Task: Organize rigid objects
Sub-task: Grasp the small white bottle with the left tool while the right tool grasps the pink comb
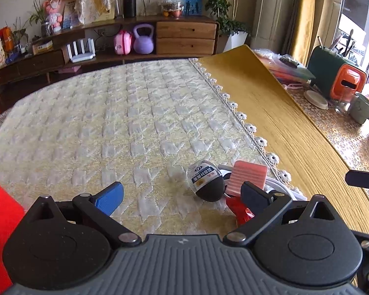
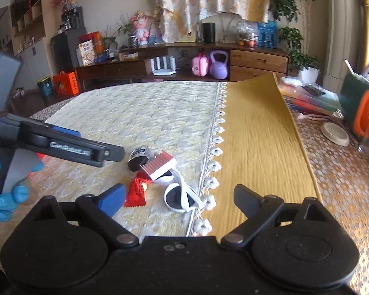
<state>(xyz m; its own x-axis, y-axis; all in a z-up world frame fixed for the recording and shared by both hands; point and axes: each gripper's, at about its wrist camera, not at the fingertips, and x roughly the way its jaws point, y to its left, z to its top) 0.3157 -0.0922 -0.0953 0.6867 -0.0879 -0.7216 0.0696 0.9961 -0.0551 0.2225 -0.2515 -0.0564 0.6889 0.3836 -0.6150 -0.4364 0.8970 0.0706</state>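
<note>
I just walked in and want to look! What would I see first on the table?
A small heap near the lace trim: a black egg-shaped thing, a pink ribbed block, a red packet and white sunglasses. Both tongs, left and right, are open beside it.

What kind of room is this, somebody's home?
Most likely a home living room: a long wooden sideboard with drawers along the wall, potted plants by the curtains, and a table under a quilted cream cloth.
</note>
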